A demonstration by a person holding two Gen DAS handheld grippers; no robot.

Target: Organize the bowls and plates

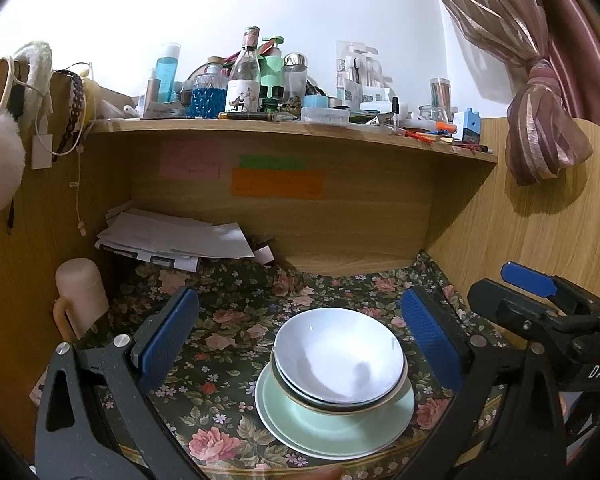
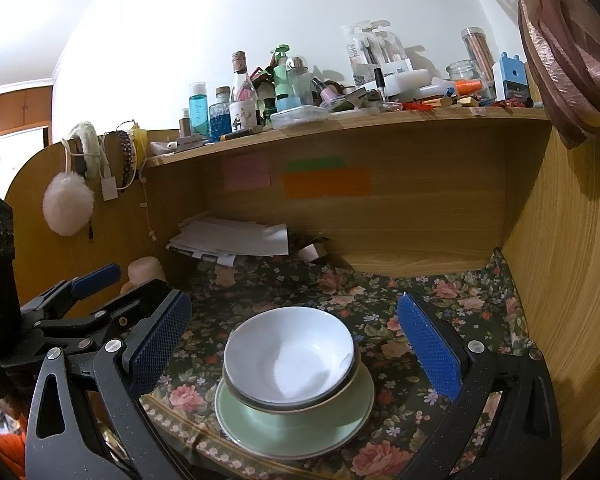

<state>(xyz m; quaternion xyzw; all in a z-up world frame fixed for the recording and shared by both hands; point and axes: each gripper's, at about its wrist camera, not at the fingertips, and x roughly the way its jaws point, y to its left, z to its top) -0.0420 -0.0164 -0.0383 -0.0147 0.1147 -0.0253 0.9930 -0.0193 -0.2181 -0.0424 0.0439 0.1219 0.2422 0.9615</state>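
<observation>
A stack of white bowls (image 1: pixel 340 356) (image 2: pixel 290 356) sits nested on pale green plates (image 1: pixel 292 420) (image 2: pixel 236 412), near the front edge of a desk covered by a dark floral cloth (image 1: pixel 224 320) (image 2: pixel 460 304). My left gripper (image 1: pixel 300 332) hangs open a little above and before the stack, its blue pads (image 1: pixel 166 340) wide on either side, nothing between them. My right gripper (image 2: pixel 296 340) is also open and empty, framing the same stack. Each gripper shows at the edge of the other's view: the right one (image 1: pixel 540 300), the left one (image 2: pixel 84 292).
A wooden shelf (image 1: pixel 292 130) (image 2: pixel 340 124) crowded with bottles and jars runs above the desk. Loose papers (image 1: pixel 172 240) (image 2: pixel 228 238) lie at the back left. A pink mug (image 1: pixel 82 296) stands at the left wall. Wooden side panels close in both sides; a tied curtain (image 1: pixel 540 120) hangs right.
</observation>
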